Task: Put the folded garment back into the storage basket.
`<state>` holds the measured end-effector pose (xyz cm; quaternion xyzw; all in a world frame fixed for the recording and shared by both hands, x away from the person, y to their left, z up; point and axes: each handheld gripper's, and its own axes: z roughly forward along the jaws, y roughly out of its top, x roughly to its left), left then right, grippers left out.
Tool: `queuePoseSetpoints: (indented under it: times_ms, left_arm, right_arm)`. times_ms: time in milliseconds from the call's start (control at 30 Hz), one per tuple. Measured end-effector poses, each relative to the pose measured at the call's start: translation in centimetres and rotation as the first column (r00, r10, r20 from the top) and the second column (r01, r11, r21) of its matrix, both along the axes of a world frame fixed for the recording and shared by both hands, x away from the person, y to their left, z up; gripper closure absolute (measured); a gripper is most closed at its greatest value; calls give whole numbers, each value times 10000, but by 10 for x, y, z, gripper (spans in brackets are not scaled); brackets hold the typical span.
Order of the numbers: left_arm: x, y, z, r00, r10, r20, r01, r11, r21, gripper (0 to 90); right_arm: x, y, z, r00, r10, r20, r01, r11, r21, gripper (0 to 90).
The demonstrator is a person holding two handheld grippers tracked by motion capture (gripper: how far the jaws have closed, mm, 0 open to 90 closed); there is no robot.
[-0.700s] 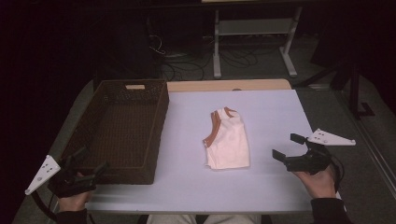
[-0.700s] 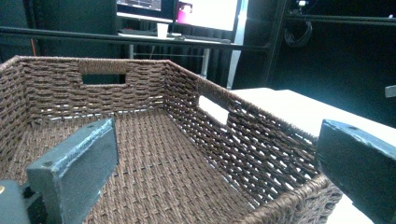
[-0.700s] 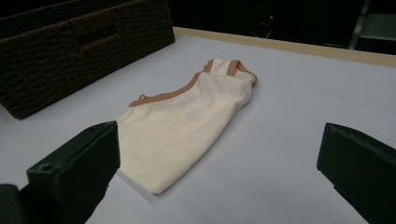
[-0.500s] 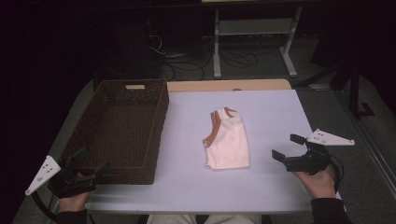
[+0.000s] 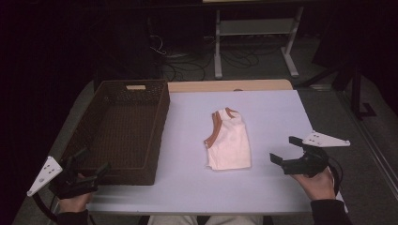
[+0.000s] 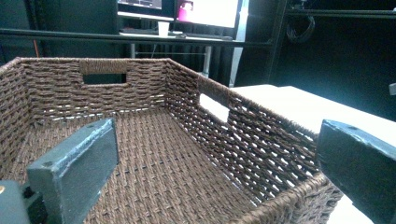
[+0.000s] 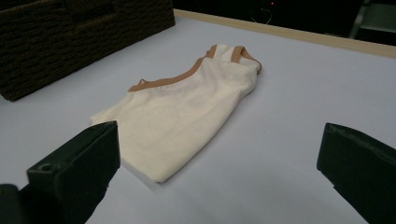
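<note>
Here, garment: a folded cream sleeveless top [image 5: 228,144] with orange-brown trim at neck and armhole lies flat on the pale table [image 5: 272,112], near the middle, trimmed end pointing away from the person.
Right gripper: the right gripper [image 5: 287,151] sits low over the table's right part, near the front edge, held in a hand [image 5: 319,180]; its jaws are spread wide with nothing between them, aimed at the top and just short of its right edge.
Right gripper view: the top [image 7: 187,105] lies ahead between the two spread jaws, clear of both.
Left gripper: the left gripper [image 5: 90,163] rests at the front left corner, jaws apart and empty, pointing over the near rim of the basket [image 5: 159,110].
Basket: a dark brown woven basket [image 6: 261,135] with cut-out handles stands on the left part of the table, well apart from the top.
Left gripper view: the basket's woven floor holds nothing.
</note>
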<state>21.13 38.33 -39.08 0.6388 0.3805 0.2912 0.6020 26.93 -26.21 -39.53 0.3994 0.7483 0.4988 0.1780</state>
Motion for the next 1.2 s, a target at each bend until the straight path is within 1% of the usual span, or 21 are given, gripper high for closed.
queuePoseSetpoints:
  times_ms: [100, 233, 300, 433, 467, 500, 667, 733, 767, 933, 1133, 1200]
  left_arm:
    - [-2, 0, 0, 10000, 63, 10, -63, 9999, -130, 0]
    - [-3, 1, 0, 10000, 89, 18, -89, 9999, -144, 0]
    - [-3, 1, 0, 9999, 107, 12, -107, 9998, -153, 0]
    - [-3, 1, 0, 9999, 123, 10, -123, 9998, -155, 0]
    - [-3, 1, 0, 9999, 123, 10, -123, 9998, -155, 0]
    - [-4, 1, 0, 9999, 148, 10, -148, 9997, -172, 0]
    - [-4, 2, 0, 9998, 218, 19, -218, 9995, -249, 0]
    - [-4, 2, 0, 9997, 223, 23, -222, 9994, -253, 0]
    - [-5, 2, 0, 9997, 228, 33, -227, 9994, -260, 0]
    - [-4, 1, -1, 9998, 209, 5, -209, 9995, -224, 0]
    - [-4, 2, -1, 9997, 229, 31, -228, 9995, -232, 0]
    - [-4, 2, -1, 9997, 222, 33, -221, 9995, -241, 0]
  right_arm:
    - [0, 1, 1, 10000, -14, -44, 14, 10000, -87, 0]
    - [2, 3, 5, 9999, 12, -127, -16, 9995, -302, 0]
    - [3, 4, 8, 9999, 40, -93, -44, 9993, -370, 0]
    - [4, 5, 18, 9999, 115, 29, -114, 9987, -494, 0]
    - [4, 5, 18, 9999, 115, 29, -114, 9987, -494, 0]
    - [4, 5, 23, 9998, 179, 91, -174, 9985, -521, 0]
    - [7, 4, 37, 9993, 329, 171, -320, 9981, -528, 0]
    - [8, 4, 39, 9992, 385, 123, -378, 9979, -520, 0]
    - [11, 3, 43, 9992, 409, 6, -408, 9973, -607, 0]
    - [16, 5, 51, 9987, 510, -43, -512, 9955, -800, 0]
    - [23, 8, 55, 9982, 585, -147, -597, 9937, -953, 0]
    - [29, 11, 57, 9978, 614, -243, -638, 9915, -1134, 0]
